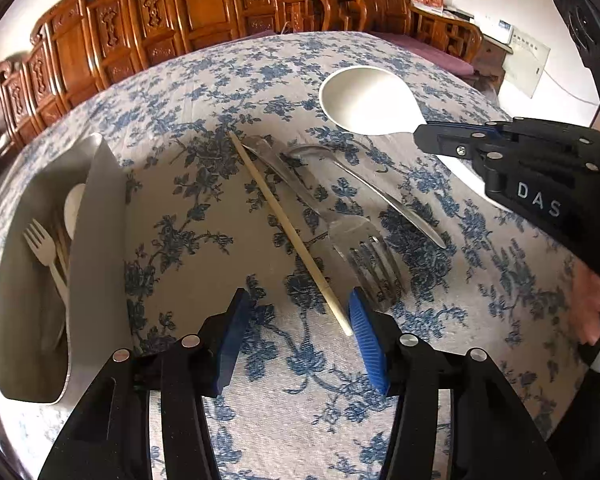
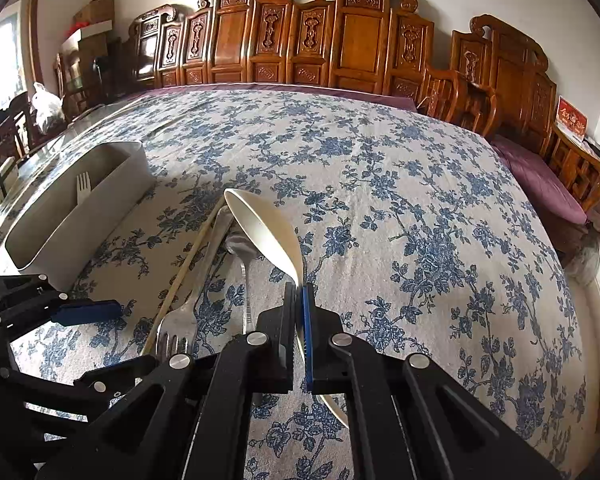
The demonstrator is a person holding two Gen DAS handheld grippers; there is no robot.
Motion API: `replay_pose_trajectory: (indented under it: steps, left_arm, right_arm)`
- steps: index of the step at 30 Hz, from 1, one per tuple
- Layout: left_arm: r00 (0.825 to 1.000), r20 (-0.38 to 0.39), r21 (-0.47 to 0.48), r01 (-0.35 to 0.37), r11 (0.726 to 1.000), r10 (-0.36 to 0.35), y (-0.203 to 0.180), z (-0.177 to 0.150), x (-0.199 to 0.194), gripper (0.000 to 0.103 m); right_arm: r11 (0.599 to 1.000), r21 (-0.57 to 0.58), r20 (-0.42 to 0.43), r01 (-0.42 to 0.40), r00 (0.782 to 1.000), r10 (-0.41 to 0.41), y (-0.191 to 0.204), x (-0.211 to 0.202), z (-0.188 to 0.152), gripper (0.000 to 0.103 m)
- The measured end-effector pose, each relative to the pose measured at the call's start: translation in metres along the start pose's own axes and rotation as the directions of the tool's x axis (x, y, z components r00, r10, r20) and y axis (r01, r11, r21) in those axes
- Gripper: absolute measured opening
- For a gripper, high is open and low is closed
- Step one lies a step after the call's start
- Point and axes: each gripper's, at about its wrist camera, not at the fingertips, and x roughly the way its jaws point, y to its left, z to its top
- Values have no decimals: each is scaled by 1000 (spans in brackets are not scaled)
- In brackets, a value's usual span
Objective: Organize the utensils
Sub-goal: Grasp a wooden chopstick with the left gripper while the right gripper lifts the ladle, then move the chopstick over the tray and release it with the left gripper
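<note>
A wooden chopstick (image 1: 284,220) (image 2: 184,276), a metal fork (image 1: 364,252) (image 2: 180,320) and a metal spoon (image 1: 380,192) (image 2: 246,272) lie together on the floral tablecloth. My left gripper (image 1: 298,294) (image 2: 100,344) hangs open just above the cloth. The chopstick's near end lies between its blue pads (image 1: 366,344), close to the right one and not pinched. My right gripper (image 2: 300,286) (image 1: 420,136) is shut on the handle of a large white spoon (image 2: 264,224) (image 1: 364,100), which it holds above the table with the bowl pointing away.
A white organizer box (image 1: 96,208) (image 2: 100,204) stands at the left, holding a white fork (image 1: 44,248) (image 2: 83,186), a white spoon (image 1: 74,204) and chopsticks. Carved wooden chairs (image 2: 340,48) line the table's far side. A hand (image 1: 596,312) shows at the right edge.
</note>
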Motion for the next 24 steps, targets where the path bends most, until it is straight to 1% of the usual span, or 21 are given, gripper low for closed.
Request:
replay_pose_trajectory:
  steps: [1, 3, 5, 6, 8, 14, 24]
  left_arm:
    - [1000, -1, -5, -1, 1000, 1, 3, 0, 0, 48]
    - [1000, -1, -24, 3, 1000, -3, 9, 0, -2, 39]
    - [1000, -2, -33, 0, 999, 0, 14, 0, -2, 22]
    - [1000, -3, -36, 0, 999, 0, 16, 0, -2, 19]
    - [1000, -4, -40, 3, 999, -3, 19, -1, -3, 6]
    - [1000, -10, -50, -10, 999, 9, 26, -7, -9, 4]
    - [997, 58, -65, -51, 997, 55, 40, -13, -49, 4]
  right_arm:
    - [1000, 0, -1, 1, 1000, -1, 0, 0, 0, 4]
    - [1000, 2, -3, 3, 1000, -3, 0, 0, 0, 4]
    - [1000, 3, 0, 3, 1000, -3, 1, -1, -1, 4]
    - [1000, 2, -2, 4, 1000, -4, 1, -1, -1, 4]
    - [1000, 1, 0, 3, 1000, -3, 2, -2, -1, 4]
    - [1000, -12, 7, 0, 1000, 1, 9, -5, -2, 4]
    - [1000, -19, 12, -8, 1000, 8, 21, -15, -7, 4]
